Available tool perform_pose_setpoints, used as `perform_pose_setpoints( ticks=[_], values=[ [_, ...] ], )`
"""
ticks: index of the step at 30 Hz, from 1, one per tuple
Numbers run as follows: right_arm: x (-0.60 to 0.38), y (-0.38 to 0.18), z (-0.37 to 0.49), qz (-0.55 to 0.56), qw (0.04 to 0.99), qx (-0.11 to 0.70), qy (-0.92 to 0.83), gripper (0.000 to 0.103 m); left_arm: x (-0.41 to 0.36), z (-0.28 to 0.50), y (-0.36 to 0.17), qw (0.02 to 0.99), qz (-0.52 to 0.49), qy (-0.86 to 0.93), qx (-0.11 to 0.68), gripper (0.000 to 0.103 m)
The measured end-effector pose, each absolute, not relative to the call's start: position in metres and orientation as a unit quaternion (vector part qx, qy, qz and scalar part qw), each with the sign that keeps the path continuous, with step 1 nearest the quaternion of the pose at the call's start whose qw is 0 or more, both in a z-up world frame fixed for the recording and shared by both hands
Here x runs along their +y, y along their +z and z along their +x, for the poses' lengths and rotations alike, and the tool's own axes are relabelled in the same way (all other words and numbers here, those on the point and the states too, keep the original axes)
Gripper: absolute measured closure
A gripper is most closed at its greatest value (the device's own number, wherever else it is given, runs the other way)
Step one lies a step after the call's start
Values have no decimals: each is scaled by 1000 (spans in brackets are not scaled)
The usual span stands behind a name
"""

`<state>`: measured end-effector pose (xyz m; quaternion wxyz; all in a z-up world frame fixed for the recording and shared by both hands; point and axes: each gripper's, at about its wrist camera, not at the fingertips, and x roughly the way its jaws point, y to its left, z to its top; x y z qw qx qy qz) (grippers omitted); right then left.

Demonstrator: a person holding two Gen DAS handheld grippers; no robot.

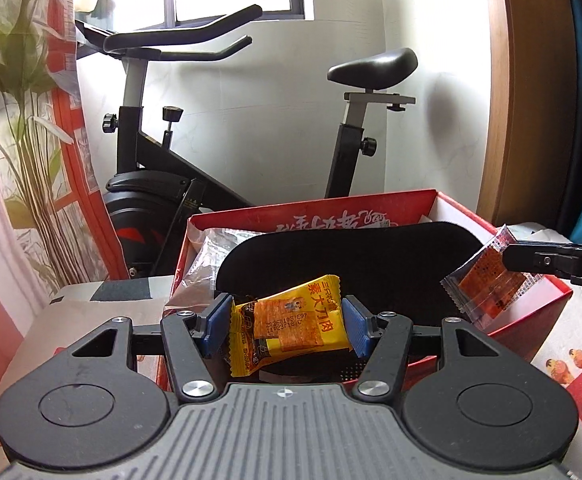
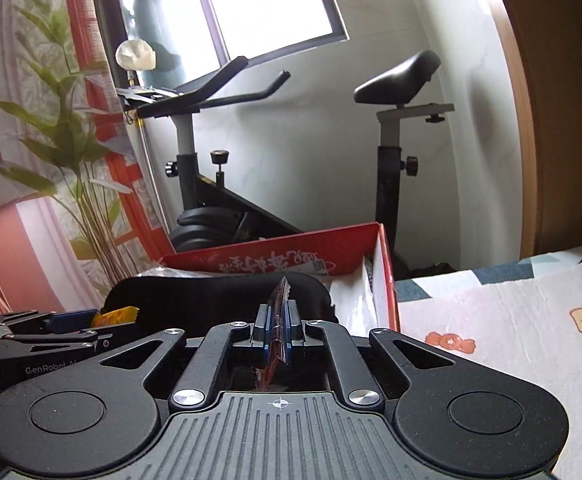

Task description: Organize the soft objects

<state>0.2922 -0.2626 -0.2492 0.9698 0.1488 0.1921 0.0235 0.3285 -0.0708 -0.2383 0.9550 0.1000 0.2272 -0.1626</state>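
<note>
My left gripper is open; a yellow snack packet sits loosely between its blue pads, over a black soft pad in a red box. My right gripper is shut on a clear packet with an orange snack, seen edge-on. That clear packet shows in the left wrist view, held over the box's right side by the right gripper's fingertips. The left gripper with the yellow packet shows at the left of the right wrist view.
The red box also holds a silvery bag and white paper. It stands on a patterned tablecloth. An exercise bike stands behind, with a plant and curtain to the left.
</note>
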Motion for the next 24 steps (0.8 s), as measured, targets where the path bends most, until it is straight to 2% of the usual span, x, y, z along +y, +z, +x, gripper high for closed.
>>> perform_pose_setpoints(
  ticks=[4, 8, 11, 14, 17, 18, 19, 20, 21, 22, 24],
  values=[
    [-263, -261, 297, 139, 968, 208, 20, 95, -70, 338, -245, 952, 105, -161, 240, 41],
    [-262, -266, 303, 129, 965, 226, 11, 93, -60, 354, -251, 940, 69, -159, 293, 40],
    [-260, -265, 305, 118, 964, 239, 3, 87, -52, 360, -250, 935, 44, -162, 312, 36],
    [-254, -260, 307, 97, 962, 255, -1, 80, -50, 356, -247, 934, 50, -164, 312, 29],
    [-250, -252, 309, 87, 959, 268, -8, 76, -47, 350, -238, 934, 47, -169, 312, 15],
    [-249, -248, 308, 87, 959, 271, -11, 69, -46, 346, -233, 935, 47, -171, 308, 11],
    [-249, -242, 306, 85, 959, 269, -16, 56, -45, 342, -228, 936, 48, -171, 303, 6],
    [-248, -238, 304, 84, 960, 266, -17, 47, -44, 337, -222, 938, 49, -171, 299, 4],
    [-248, -231, 301, 85, 961, 262, -19, 31, -43, 332, -216, 939, 49, -169, 295, 2],
    [-249, -223, 298, 86, 962, 258, -20, 20, -41, 327, -208, 940, 48, -166, 293, 0],
    [-247, -208, 290, 82, 963, 255, -21, 8, -37, 317, -193, 943, 47, -162, 287, 0]
  ],
)
